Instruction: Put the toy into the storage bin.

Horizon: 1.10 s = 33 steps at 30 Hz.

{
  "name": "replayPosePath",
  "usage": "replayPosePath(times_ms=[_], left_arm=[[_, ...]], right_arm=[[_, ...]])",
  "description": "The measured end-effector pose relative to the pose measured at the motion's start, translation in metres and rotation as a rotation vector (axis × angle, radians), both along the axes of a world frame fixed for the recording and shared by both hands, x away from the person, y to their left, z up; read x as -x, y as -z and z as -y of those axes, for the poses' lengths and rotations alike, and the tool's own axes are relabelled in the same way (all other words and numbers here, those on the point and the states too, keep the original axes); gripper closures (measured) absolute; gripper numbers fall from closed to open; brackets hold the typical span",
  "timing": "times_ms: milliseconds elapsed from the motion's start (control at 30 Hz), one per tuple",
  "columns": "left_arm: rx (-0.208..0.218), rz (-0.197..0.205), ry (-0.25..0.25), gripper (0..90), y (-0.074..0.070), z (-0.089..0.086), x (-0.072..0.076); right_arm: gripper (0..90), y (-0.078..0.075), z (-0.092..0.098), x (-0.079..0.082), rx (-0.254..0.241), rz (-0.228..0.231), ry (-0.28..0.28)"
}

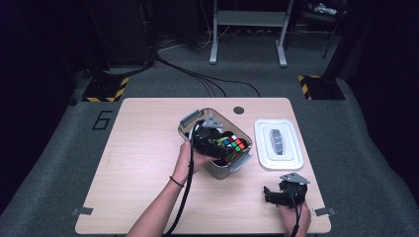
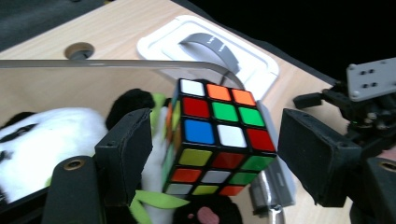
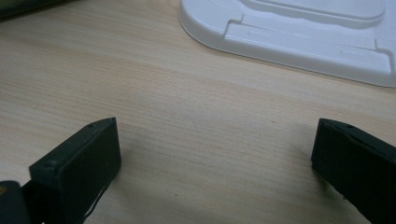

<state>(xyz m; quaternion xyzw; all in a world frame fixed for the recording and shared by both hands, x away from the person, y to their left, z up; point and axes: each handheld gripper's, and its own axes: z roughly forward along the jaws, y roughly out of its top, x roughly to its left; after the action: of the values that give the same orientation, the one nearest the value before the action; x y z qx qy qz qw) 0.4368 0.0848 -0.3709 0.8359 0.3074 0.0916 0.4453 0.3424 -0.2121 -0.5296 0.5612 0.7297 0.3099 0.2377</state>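
One puzzle cube [image 2: 217,140] sits between the spread left tongs [image 2: 219,163], seemingly untouched, inside one clear box [image 1: 189,123], while the right tongs [image 3: 210,172] rest spread beside one white lid [image 3: 299,32] on the desk [image 1: 143,148].

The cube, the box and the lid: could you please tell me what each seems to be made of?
Cube: hard plastic, black body with glossy coloured tiles, probably stickers; they catch the light. Box: clear rigid plastic, since the plush toy shows through its wall; its latches look grey. Lid: white moulded plastic with a smooth, slightly shiny finish and a grey handle.
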Motion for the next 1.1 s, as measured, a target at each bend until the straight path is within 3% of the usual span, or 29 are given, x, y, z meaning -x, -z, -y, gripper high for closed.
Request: replayPosePath(times_ms=[67,200,333,600,867,967,1100], left_arm=[[-0.014,0.013,-0.016,31.6,0.000,-0.001,-0.002],[-0.009,-0.001,-0.002,42.7,0.006,0.000,-0.006],[-0.047,-0.002,0.029,49.1,0.014,0.008,-0.004],[-0.064,0.009,0.023,49.5,0.019,0.008,-0.005],[-0.036,-0.007,0.020,48.6,0.018,0.006,-0.005],[-0.035,-0.016,-0.009,36.7,0.014,0.002,-0.006],[-0.037,0.003,-0.041,25.9,0.007,-0.007,-0.002]], right_arm=[[0.4,0.000,0.000,0.000,0.000,0.000,0.000],[0.5,0.000,0.000,0.000,0.000,0.000,0.000],[0.4,0.000,0.000,0.000,0.000,0.000,0.000],[0.5,0.000,0.000,0.000,0.000,0.000,0.000],[0.5,0.000,0.000,0.000,0.000,0.000,0.000],[0.5,0.000,0.000,0.000,0.000,0.000,-0.001],[0.5,0.000,0.000,0.000,0.000,0.000,-0.001]])
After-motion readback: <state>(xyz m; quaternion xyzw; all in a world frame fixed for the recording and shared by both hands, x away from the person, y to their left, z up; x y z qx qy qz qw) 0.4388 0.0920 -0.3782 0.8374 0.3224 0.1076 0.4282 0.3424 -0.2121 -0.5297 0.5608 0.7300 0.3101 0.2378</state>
